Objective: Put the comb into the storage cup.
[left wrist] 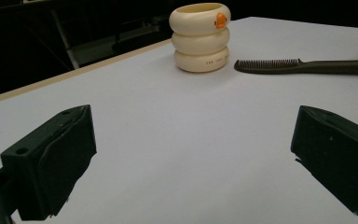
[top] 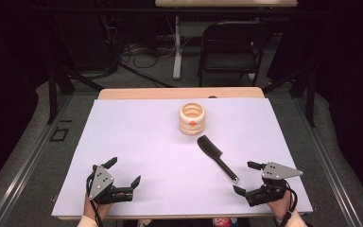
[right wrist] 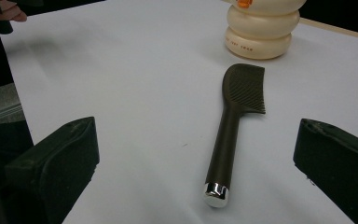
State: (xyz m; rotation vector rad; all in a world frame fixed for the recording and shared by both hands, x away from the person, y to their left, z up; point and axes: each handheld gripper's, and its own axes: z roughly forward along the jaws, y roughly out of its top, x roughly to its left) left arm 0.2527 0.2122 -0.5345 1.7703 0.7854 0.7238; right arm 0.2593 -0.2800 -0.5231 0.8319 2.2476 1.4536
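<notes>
Holder (right wrist: 263, 29) top cropped; comb (right wrist: 233, 126) fully visible.

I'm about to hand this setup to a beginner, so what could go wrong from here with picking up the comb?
The comb lies flat on the white sheet, so the open right tool may scrape or wrinkle the sheet while closing on the thin handle. The handle's shiny end cap looks smooth and could slip. The cream ringed holder stands unbraced close behind the comb's head; a push forward might knock it.
</notes>
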